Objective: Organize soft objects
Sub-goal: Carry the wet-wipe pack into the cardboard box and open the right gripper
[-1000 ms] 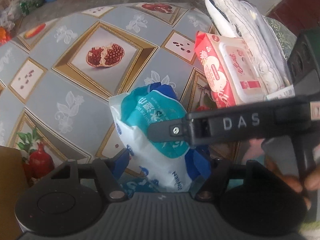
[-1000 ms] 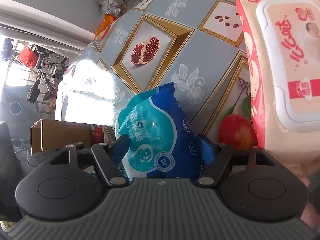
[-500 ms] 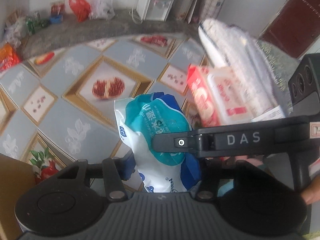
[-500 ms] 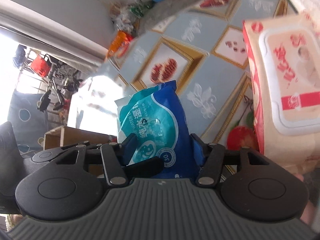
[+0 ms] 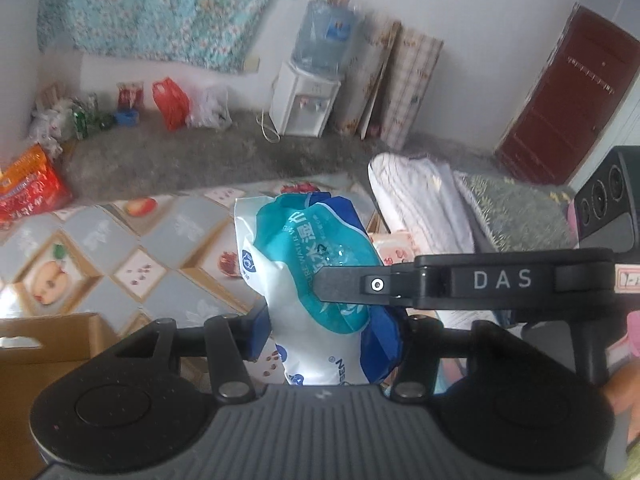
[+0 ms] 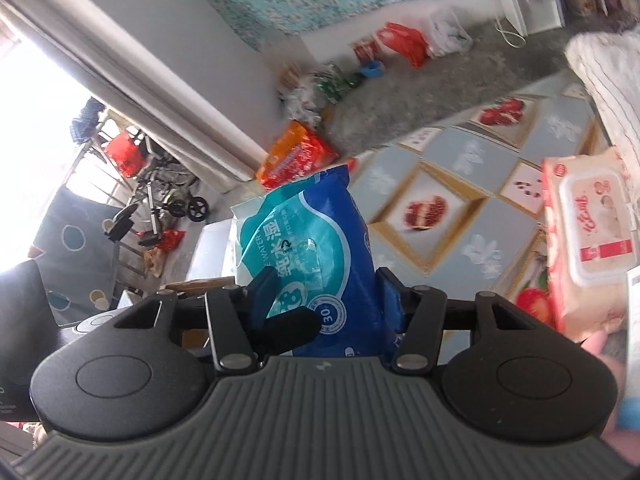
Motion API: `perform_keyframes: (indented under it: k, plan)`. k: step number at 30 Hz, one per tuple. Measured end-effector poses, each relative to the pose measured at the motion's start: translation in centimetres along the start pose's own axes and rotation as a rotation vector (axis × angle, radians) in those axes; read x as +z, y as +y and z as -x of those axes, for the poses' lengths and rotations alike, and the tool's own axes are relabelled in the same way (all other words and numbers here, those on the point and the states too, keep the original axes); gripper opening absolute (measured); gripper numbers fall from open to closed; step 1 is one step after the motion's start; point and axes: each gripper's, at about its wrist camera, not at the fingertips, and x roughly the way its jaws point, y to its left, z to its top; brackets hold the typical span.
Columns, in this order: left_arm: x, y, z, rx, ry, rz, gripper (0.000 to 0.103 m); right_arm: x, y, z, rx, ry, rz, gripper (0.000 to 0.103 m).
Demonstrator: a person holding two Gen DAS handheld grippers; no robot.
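Two tools, one crinkly (glossy plastic) wipes pack point(image 5: 316, 280)

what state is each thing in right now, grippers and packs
left gripper: shut on the blue wipes pack
right gripper: shut on the blue wipes pack too, jaws just closed further
blue wipes pack: upright, held up off the table
pink wipes pack: lid closed, lying on the table
cardboard box: open
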Motion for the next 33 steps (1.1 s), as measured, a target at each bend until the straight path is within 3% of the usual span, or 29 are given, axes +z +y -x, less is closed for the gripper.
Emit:
perform_keyframes:
  k: [7, 13, 18, 22, 27, 33]
  plan:
    - [-2.3, 3.6, 8.5, 0.103, -0.077, 0.028, 0.055, -2.7, 9.0, 0.0, 0.097, 0.029, 0.069, 0.053]
    - [-5.2, 9.9, 12.6, 0.243, -0.080, 0.109, 0.056, -5.9, 16.4, -5.3, 0.195, 0.141, 0.073, 0.054]
    - [-7.5, 16.6, 11.0, 0.278, 0.013, 0.228, 0.056, -9.3, 18.5, -12.3, 0.183, 0.262, 0.004, 0.054]
    - [-8.2, 20.5, 8.4, 0.249, 0.063, 0.296, 0.057, -11.1, 18.3, -15.9, 0.125, 0.291, -0.016, 0.054]
    - [-8.7, 24.0, 5.6, 0.160, 0.098, 0.379, 0.059, -10.5, 17.5, -16.7, 0.067, 0.248, -0.009, 0.057]
    - [-10.3, 25.6, 1.1, 0.164, 0.212, 0.415, 0.058, -7.6, 15.0, -14.3, 0.111, 0.146, 0.003, 0.058]
